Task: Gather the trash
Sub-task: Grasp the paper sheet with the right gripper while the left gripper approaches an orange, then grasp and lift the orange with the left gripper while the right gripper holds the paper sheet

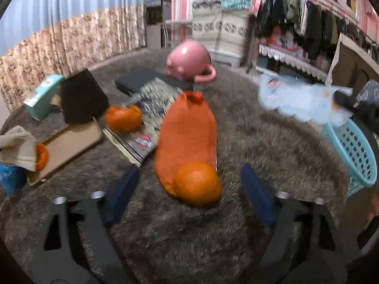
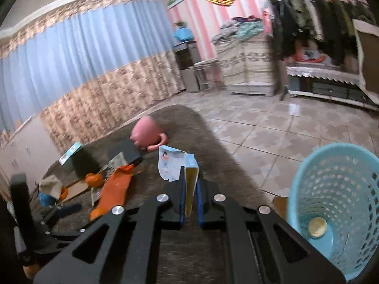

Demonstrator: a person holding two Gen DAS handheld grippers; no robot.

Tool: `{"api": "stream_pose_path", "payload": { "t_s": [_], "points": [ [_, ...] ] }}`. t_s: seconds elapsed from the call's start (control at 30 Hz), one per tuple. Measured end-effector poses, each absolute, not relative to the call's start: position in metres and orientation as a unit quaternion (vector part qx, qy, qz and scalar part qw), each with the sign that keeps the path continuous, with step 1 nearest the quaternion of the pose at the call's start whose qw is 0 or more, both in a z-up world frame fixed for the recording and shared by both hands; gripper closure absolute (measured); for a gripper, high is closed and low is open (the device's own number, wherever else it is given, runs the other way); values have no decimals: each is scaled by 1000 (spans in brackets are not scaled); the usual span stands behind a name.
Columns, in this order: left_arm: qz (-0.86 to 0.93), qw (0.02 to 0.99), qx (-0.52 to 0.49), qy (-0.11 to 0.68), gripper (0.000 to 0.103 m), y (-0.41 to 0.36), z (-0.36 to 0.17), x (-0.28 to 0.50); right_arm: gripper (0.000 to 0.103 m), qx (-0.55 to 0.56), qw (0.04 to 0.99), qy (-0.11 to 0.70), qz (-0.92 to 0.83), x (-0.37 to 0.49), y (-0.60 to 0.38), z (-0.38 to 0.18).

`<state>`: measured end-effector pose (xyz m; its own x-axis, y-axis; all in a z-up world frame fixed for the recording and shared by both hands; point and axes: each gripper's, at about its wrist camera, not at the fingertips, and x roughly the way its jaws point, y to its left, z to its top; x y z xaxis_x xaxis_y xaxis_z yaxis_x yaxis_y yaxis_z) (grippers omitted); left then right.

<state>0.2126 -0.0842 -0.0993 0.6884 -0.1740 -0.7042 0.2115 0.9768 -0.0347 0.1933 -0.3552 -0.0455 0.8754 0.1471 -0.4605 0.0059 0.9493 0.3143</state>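
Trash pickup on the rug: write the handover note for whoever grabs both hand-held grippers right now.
Right hand-held gripper: shut on a pale blue wrapper, held above the rug, not yet over the blue basket to its right.
Left hand-held gripper: open, nothing gripped; an orange at the end of an orange net bag lies between its fingers.
Done: one round item already lies in the basket.
Left: drop the wrapper in the basket, then collect the net bag, the orange peel and the cardboard.
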Motion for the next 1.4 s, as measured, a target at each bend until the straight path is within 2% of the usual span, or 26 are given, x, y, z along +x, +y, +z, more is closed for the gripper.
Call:
{"api": "stream_pose_path", "payload": {
  "t_s": [0.07,0.27,0.47,0.8,1.1,1.2,1.27,1.4],
  "points": [
    [-113,909,18,401,44,-84,-107,219,95,163,955,247,26,192,-365,-46],
    [-114,911,8,396,65,-82,-105,217,95,180,954,239,3,186,-380,-46],
    [-115,928,12,354,69,-88,-83,211,95,187,956,225,-24,173,-397,-43],
    [-117,943,27,311,69,-109,-49,223,95,225,949,214,-61,156,-433,-51],
    [-70,928,41,364,65,-71,-88,218,95,223,949,219,-49,160,-431,-53],
    [-51,919,19,391,57,-47,-99,215,95,219,950,218,-41,161,-427,-52],
    [-45,921,-4,386,34,-29,-97,207,95,215,951,220,-38,162,-424,-52],
    [-35,925,12,377,31,-18,-95,199,95,217,950,221,-35,162,-422,-52]
  ]
}}
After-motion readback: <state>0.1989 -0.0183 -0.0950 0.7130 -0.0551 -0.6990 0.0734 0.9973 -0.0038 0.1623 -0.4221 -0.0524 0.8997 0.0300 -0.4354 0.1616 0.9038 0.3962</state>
